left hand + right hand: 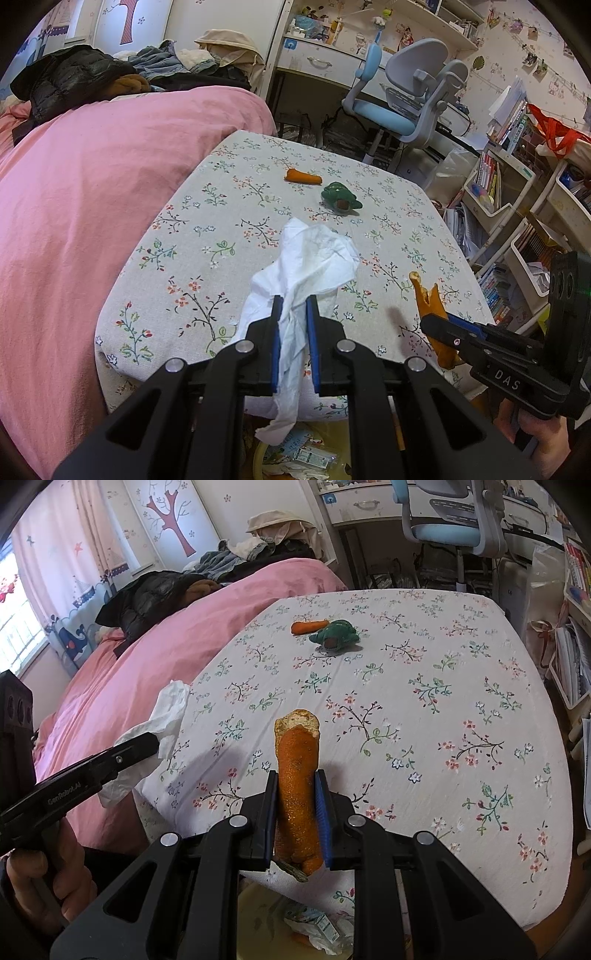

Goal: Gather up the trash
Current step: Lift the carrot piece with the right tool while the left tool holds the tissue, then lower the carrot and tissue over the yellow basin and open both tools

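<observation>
Floral table (229,206) | left gripper (294,301) fingers clamp tissue (310,254) | right gripper (296,775) fingers clamp orange peel (297,775)

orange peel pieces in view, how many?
2. One long orange peel strip is clamped in the right hand-held gripper; a smaller orange peel piece lies on the floral tablecloth. The bin below may hide more.

A table (177,236) draped in a floral cloth stands against a bed with a pink cover (92,177). Dark jackets and jeans (74,77) lie heaped at the bed's far end. Beyond the table sits a grey and blue desk chair (406,92) before a white desk (325,62). White shelves of books (498,177) line the right side. A tree decal (173,517) marks the wall by pink curtains (55,554).
</observation>
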Available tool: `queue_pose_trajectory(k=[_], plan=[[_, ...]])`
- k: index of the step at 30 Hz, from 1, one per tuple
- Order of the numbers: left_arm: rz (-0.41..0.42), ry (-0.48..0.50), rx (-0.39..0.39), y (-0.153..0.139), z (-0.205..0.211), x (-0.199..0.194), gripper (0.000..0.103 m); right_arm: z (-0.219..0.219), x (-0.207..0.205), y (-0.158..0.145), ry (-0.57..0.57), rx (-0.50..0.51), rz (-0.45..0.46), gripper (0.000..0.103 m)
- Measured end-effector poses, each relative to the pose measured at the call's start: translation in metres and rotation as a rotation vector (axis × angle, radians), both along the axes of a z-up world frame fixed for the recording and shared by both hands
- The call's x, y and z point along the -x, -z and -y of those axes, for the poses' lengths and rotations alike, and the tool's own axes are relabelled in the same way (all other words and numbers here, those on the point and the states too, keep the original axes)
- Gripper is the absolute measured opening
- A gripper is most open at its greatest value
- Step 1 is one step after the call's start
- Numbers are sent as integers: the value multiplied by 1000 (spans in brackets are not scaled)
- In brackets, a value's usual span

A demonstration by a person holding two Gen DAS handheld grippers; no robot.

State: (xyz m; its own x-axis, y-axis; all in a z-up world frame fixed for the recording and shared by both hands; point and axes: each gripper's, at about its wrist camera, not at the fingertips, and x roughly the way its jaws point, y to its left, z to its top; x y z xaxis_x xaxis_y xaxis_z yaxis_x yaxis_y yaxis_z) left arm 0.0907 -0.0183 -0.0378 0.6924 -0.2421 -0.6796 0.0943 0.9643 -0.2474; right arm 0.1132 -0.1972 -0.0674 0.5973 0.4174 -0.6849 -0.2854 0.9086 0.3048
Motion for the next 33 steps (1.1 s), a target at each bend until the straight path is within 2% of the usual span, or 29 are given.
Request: queue_pose_trajectory(k=[19,28,33], plan=[[5,-11,7,2,-7,-1,13,-3,18,6,-9,-20,-15,18],[4,-6,18,1,-7,10,13,-4,48,7,-35,-47,-26,18],[4,-6,48,1,-9,14,13,-14,74,19,-84,-37,-73,18]])
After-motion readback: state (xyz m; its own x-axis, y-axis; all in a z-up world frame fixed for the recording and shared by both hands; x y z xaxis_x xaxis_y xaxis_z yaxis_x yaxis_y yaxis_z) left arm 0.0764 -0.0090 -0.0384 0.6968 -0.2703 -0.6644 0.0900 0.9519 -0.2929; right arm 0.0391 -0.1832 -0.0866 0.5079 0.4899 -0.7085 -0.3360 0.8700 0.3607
